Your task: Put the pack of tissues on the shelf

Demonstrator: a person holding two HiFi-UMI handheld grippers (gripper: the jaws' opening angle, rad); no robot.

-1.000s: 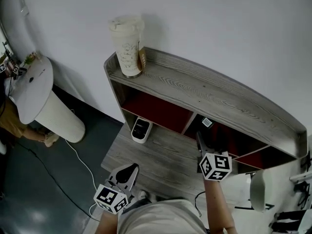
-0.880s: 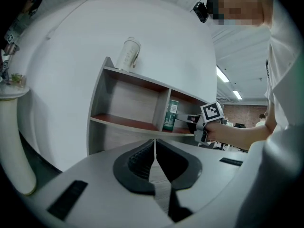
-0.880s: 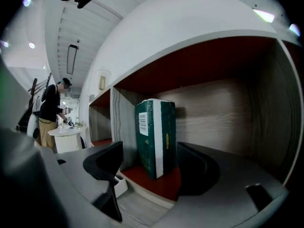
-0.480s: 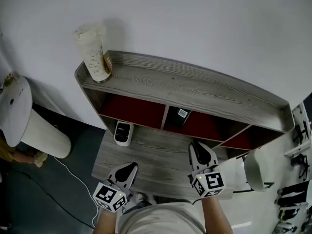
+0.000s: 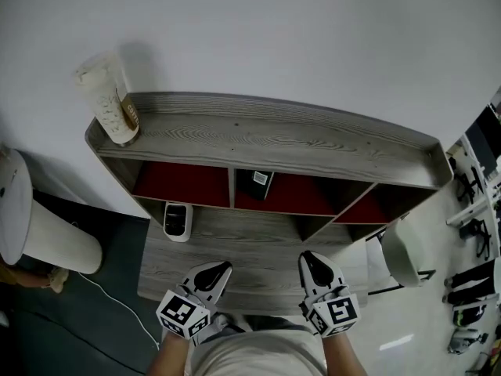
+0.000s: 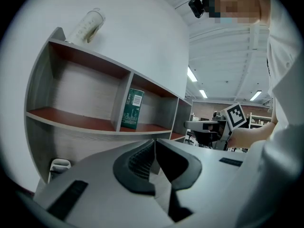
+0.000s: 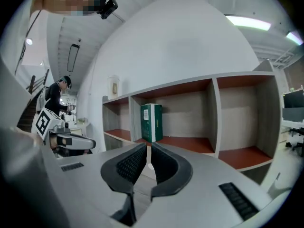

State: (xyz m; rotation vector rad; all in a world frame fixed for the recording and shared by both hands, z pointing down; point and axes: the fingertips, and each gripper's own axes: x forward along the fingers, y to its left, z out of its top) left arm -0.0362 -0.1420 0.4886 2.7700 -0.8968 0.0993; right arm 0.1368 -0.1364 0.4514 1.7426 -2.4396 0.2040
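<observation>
The green pack of tissues (image 5: 261,183) stands upright in the middle compartment of the grey wooden shelf (image 5: 274,143), with nothing touching it. It also shows in the left gripper view (image 6: 133,109) and the right gripper view (image 7: 151,122). My left gripper (image 5: 223,266) hovers low over the shelf's bottom board, near my body, its jaws together and empty (image 6: 154,144). My right gripper (image 5: 307,257) is level with it, well back from the pack. Its jaws are closing, the pads meeting with nothing between them (image 7: 148,148).
A tall paper cup (image 5: 109,100) stands on the shelf top at the left end. A small white device (image 5: 177,220) lies on the bottom board at the left. A white round table (image 5: 16,210) is at the left, a white chair (image 5: 403,253) at the right.
My right gripper has drawn back from the middle compartment toward my body, leaving the pack there, and its jaws have come together. The head view has swung right. The left gripper has barely moved.
</observation>
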